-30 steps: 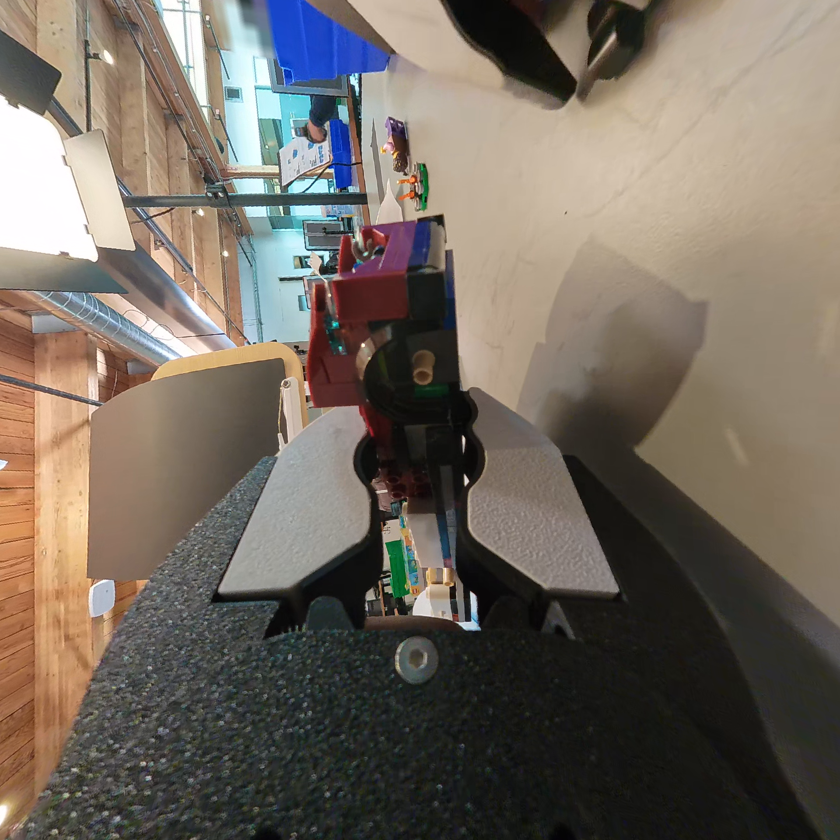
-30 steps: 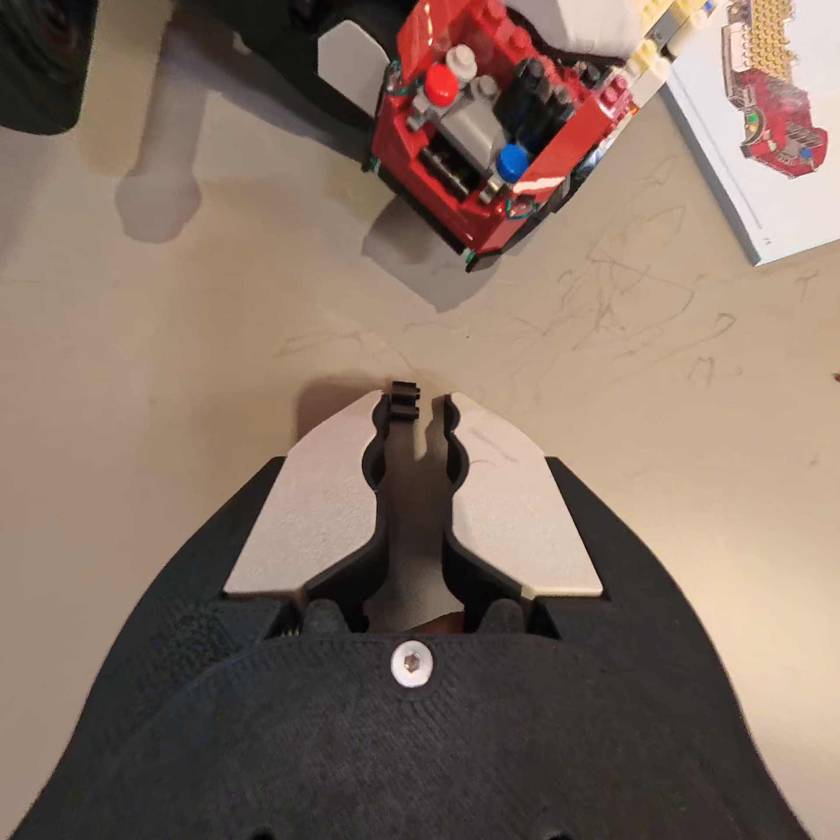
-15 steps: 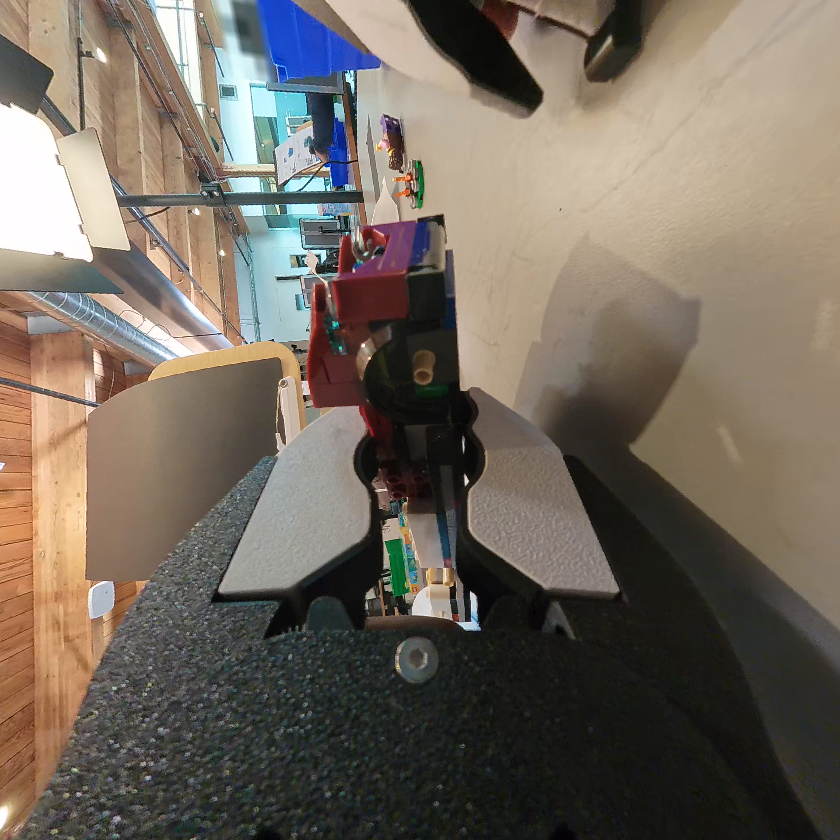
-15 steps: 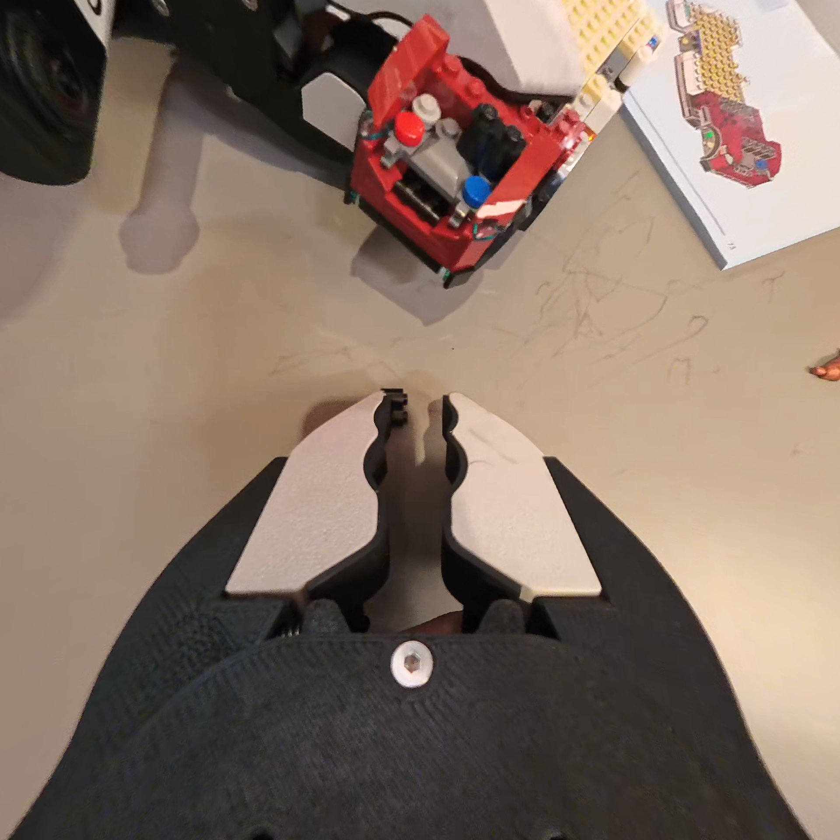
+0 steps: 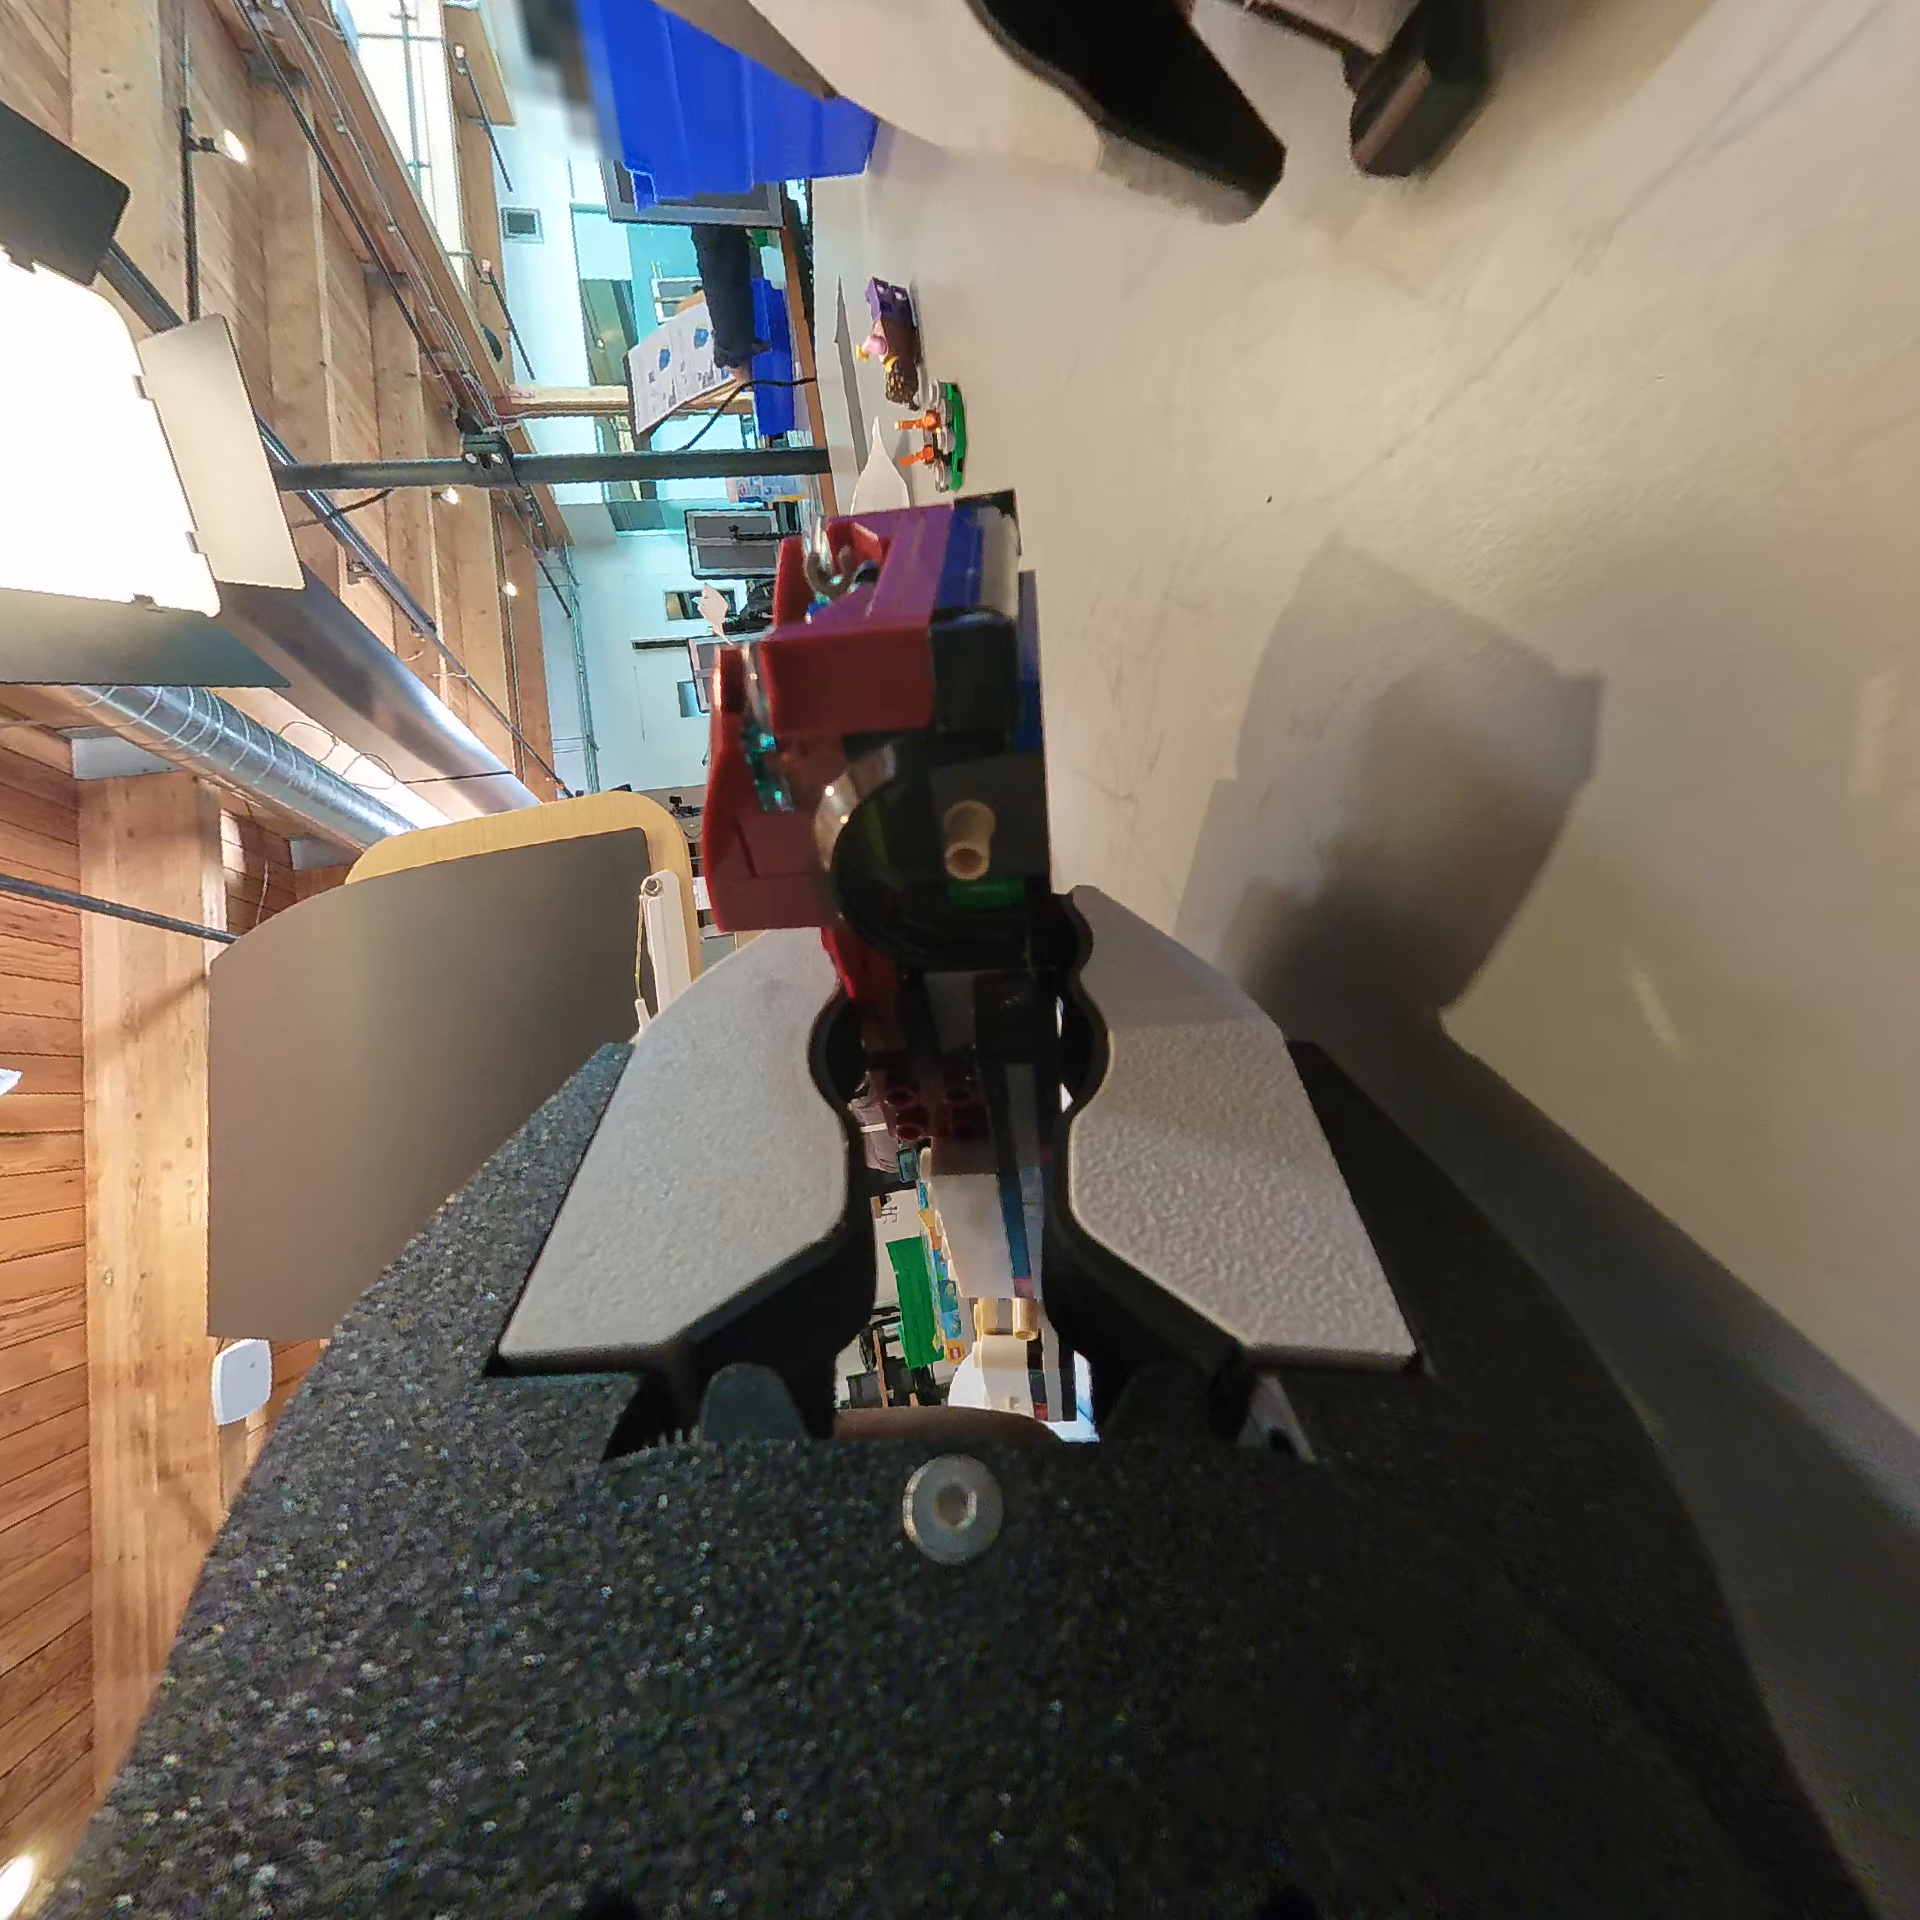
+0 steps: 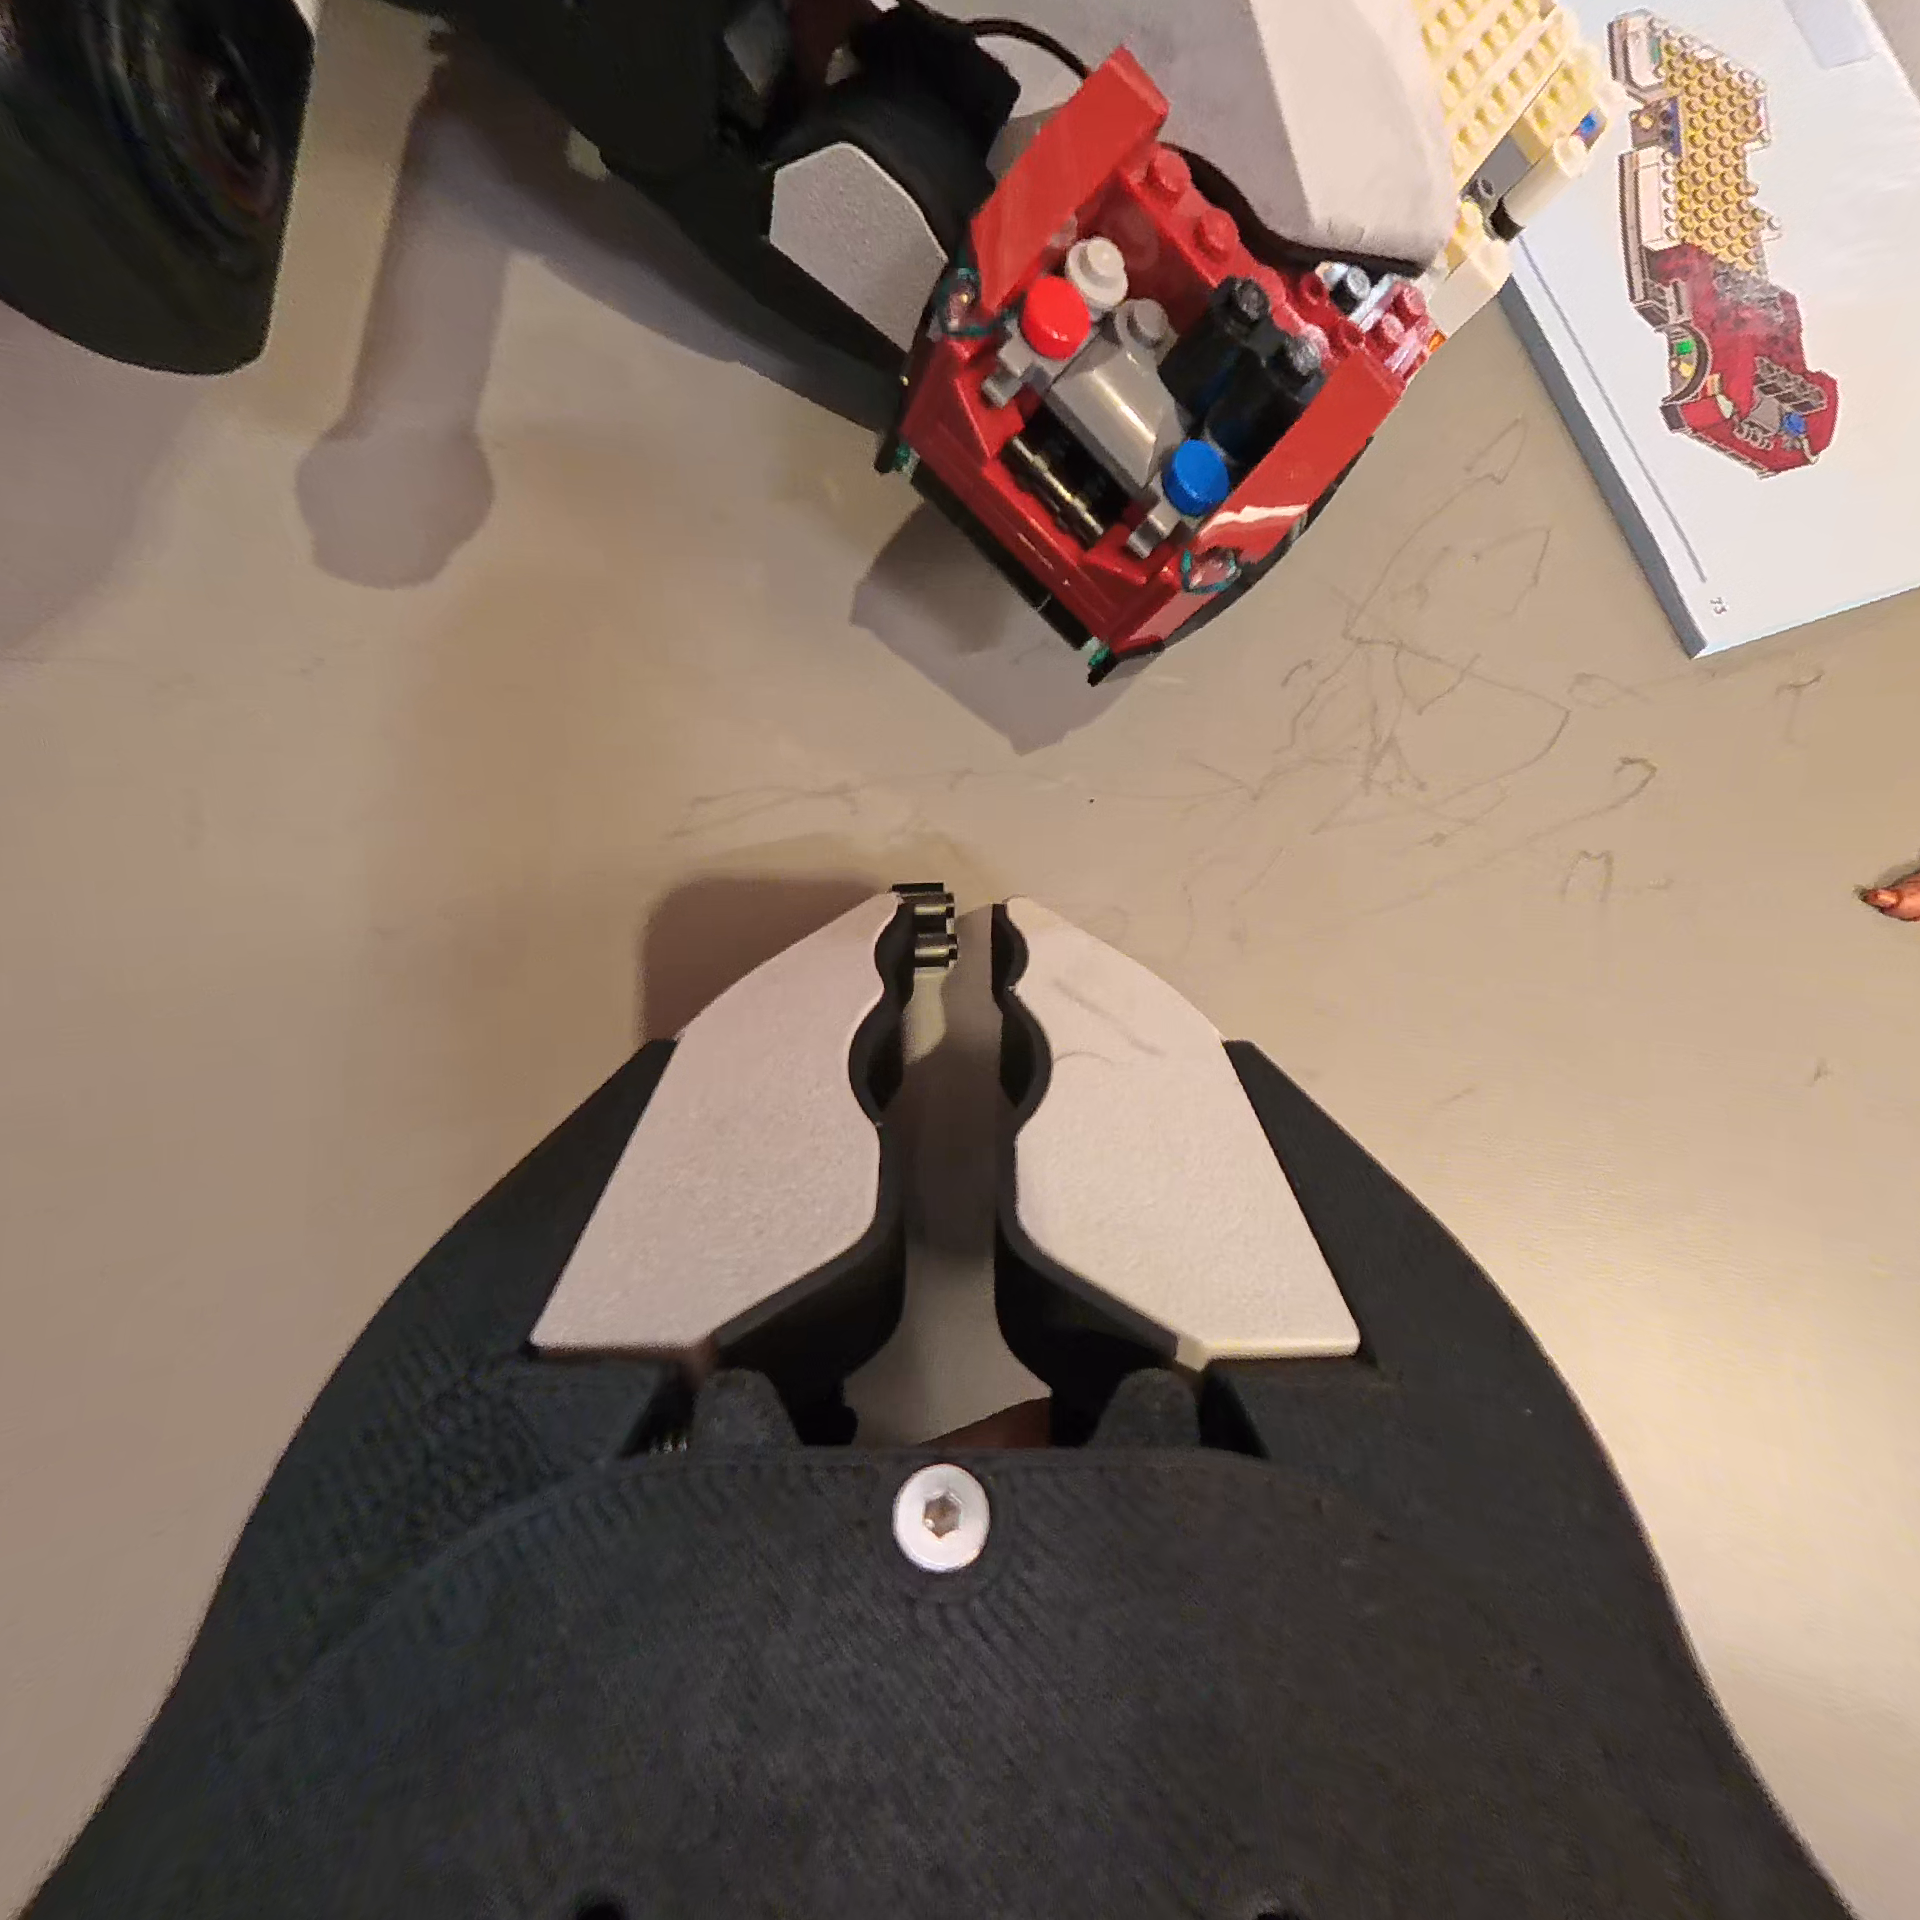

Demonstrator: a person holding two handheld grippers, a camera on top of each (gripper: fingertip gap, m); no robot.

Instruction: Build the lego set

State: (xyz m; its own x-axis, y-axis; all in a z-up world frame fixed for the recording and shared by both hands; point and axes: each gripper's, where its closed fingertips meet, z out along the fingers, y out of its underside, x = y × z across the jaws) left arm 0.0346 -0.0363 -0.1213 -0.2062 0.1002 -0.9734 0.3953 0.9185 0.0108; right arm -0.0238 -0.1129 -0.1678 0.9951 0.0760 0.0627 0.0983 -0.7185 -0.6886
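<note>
Table [image 6: 416, 779] is beige and scribbled on, and everything sits on it. Booklet [image 6: 1704, 343] lies at the far right, showing a red brick vehicle. Brick car [image 6: 1132, 416], red with an open top and a red and a blue stud inside, is clamped in the left gripper [image 5: 956, 935], both pads tight on its dark rear section. Right gripper [image 6: 951, 914] hovers near the table with jaws narrow; a tiny black piece [image 6: 928, 925] sits against its left finger, gap on the other side, so not gripped.
</note>
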